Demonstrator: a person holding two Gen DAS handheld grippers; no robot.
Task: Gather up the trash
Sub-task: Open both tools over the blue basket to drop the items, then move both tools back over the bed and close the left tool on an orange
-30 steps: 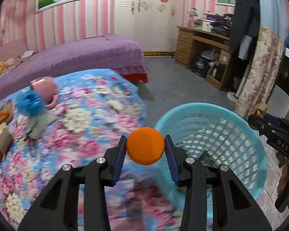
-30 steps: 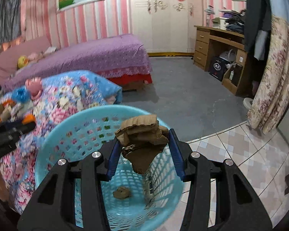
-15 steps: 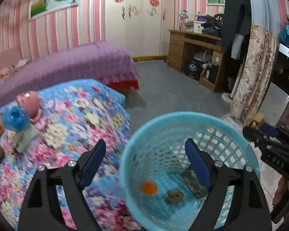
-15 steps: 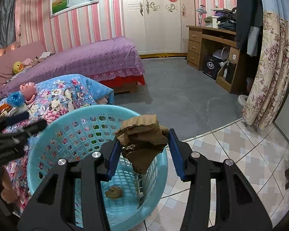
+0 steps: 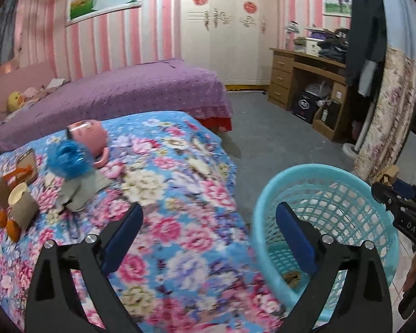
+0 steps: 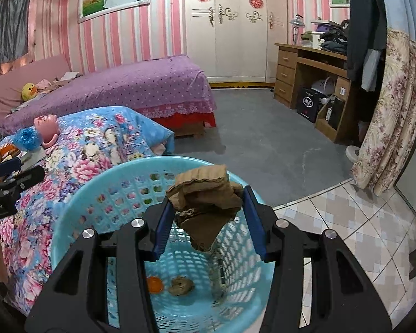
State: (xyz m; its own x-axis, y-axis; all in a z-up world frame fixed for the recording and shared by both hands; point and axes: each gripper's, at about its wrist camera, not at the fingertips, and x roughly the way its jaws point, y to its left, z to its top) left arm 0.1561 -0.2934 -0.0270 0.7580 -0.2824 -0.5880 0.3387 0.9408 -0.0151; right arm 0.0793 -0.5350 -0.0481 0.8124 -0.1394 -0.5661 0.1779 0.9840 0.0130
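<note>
Pinching cardboard wad, right claw above basket.

Left gripper spread wide over the floral bedspread, beside the turquoise basket.

Its blue pads hold nothing; the left finger lies over the bedspread, the right one overlaps the basket's near wall. A brown crumpled scrap lies on the basket floor. The basket stands just off the bedspread's right edge. Near the left edge are a pink cup on its side, a blue pompom just beside it, a grey cloth and orange-and-brown clutter. The right gripper reaches in from the frame's right over the basket rim, brown cardboard at its tip.
</note>
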